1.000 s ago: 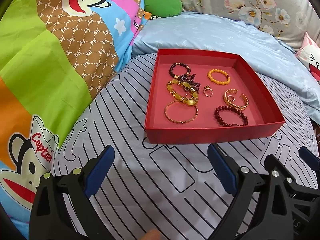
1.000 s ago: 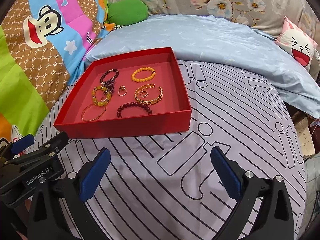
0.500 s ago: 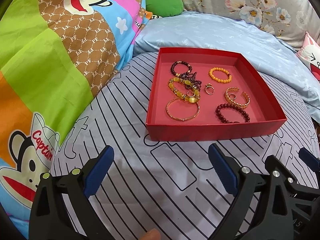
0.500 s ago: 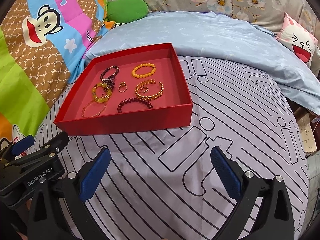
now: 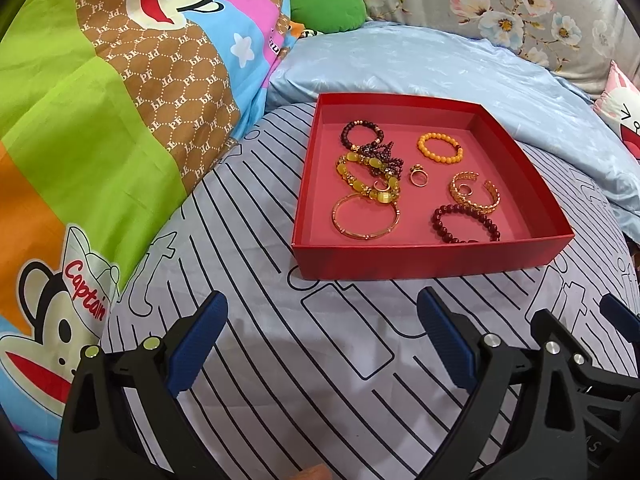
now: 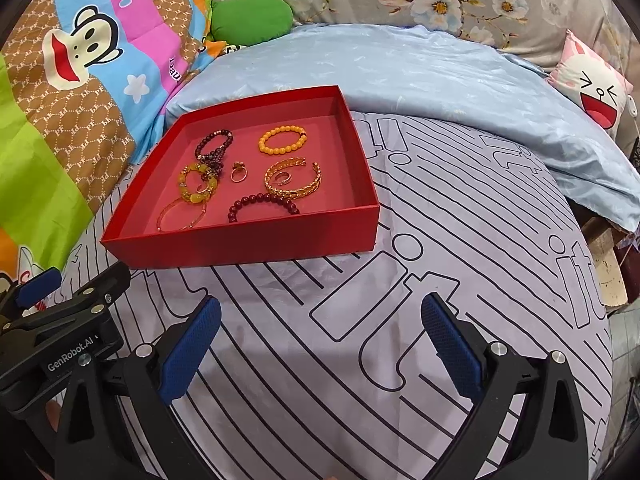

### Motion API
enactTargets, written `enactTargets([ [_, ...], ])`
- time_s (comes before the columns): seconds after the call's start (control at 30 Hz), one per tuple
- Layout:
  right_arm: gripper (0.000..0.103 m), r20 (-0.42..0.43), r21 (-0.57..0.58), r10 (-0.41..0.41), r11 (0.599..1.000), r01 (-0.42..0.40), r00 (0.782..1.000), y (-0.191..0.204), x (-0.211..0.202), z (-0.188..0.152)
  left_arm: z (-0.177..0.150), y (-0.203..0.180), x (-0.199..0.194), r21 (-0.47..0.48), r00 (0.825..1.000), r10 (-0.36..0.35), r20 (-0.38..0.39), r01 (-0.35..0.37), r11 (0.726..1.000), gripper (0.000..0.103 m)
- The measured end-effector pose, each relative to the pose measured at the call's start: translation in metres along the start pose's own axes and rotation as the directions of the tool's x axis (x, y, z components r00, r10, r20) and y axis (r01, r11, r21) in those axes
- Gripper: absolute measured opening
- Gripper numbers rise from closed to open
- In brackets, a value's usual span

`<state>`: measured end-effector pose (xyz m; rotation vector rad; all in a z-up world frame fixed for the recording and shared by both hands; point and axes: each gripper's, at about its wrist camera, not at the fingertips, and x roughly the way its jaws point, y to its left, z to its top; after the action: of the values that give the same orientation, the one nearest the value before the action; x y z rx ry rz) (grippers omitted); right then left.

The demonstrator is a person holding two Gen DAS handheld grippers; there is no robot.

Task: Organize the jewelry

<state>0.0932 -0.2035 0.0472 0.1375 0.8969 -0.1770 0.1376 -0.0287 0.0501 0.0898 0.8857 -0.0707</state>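
Left wrist view: both the left gripper [image 5: 322,320] and right gripper [image 6: 320,322] hang wide-jawed and empty at six o'clock of the shallow red cardboard tray [image 5: 424,258], so any pick should single out one bracelet from the tangled beaded cluster [image 5: 370,164].

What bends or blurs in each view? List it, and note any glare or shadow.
Left wrist view: fisheye bows the red box walls and the striped sheet; dark vignette in the corners; jewelry sharp; soft, even light, faint shadow under the left gripper. Right wrist view: same bowing, box front wall curved; right gripper sharp; no strong glare.
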Motion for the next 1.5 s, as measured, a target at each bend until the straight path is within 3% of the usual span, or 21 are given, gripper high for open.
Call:
enactTargets([
  [1.5, 0.097, 0.002, -0.006, -0.006, 1.0, 0.006, 1.0, 0.0005, 0.0002, -0.0007, 0.0008, -0.0006, -0.0026, 0.019, 0.999, 0.03, 0.017, -0.031, 0.999, 0.092],
])
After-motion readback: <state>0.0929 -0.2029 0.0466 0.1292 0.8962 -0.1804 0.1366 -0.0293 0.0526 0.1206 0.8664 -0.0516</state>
